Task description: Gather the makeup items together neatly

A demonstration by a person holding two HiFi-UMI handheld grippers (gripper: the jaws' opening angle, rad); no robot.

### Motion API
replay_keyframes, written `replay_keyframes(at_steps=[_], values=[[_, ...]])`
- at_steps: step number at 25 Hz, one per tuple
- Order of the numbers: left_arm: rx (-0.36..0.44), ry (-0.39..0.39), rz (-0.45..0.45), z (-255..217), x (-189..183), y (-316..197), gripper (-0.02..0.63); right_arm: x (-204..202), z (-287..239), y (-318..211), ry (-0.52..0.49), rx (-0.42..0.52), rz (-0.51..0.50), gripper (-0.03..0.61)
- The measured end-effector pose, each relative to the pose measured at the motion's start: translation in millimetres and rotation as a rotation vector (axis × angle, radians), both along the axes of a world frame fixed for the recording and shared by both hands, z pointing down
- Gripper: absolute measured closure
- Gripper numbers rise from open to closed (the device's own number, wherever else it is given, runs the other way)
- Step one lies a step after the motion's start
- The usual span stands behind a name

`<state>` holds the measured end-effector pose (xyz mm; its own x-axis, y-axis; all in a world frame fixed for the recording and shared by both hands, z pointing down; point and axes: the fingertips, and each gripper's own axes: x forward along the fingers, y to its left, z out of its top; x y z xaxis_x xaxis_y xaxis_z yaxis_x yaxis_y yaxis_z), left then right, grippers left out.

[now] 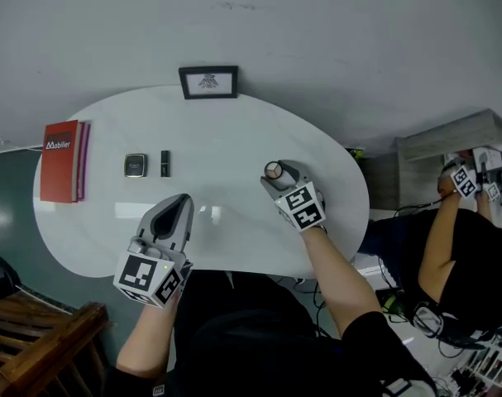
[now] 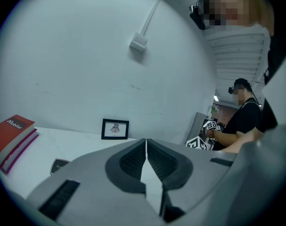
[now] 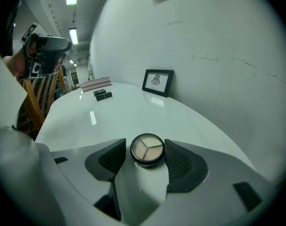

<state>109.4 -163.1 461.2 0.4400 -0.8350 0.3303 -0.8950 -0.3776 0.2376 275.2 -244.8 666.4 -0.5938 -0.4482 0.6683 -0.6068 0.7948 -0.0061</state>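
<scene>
One round compact [image 3: 147,149] | lies between parted jaws of right hand-held gripper [image 3: 145,145]

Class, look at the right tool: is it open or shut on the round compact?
Open: the pads of the right tool flank the compact without pressing it.

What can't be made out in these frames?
Lipstick: left gripper view, hidden behind the shut left gripper.
Square compact: same view, partly cut off by that gripper's body.
Framed print: drawing too small in every view.
Round compact: head view, partly covered by the right gripper.
</scene>
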Motion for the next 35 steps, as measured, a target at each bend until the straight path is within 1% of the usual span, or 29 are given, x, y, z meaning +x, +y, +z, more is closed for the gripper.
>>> replay_keyframes(at_steps=[5, 8, 12, 16, 20, 25, 31, 35], values=[[-0.004, 0.004, 0.002, 0, 0, 5, 0.594, 3, 1, -1, 0.025, -0.004, 0.000, 0.348], [-0.004, 0.006, -0.001, -6, 0, 8, 0.594, 2, -5, -2, -0.006, -0.006, 0.012, 0.348], [0.016, 0.007, -0.003, -16, -8, 13, 0.594, -4, -35, -3, -0.049, 0.026, 0.021, 0.350], [0.030, 0.013, 0.002, -26, -27, 15, 0.594, -19, -73, -3, -0.079, 0.062, 0.032, 0.350], [0.043, 0.012, 0.008, -31, -62, 10, 0.594, -45, -104, -2, -0.101, 0.086, 0.050, 0.348], [0.099, -0.040, 0.057, -46, -108, 6, 0.594, -97, -124, 4, -0.116, 0.095, 0.066, 0.350], [0.122, -0.027, 0.102, -52, -165, 9, 0.594, -159, -137, 12, -0.122, 0.111, 0.109, 0.350], [0.146, -0.021, 0.128, -60, -195, 13, 0.594, -192, -144, 23, -0.116, 0.121, 0.120, 0.350]])
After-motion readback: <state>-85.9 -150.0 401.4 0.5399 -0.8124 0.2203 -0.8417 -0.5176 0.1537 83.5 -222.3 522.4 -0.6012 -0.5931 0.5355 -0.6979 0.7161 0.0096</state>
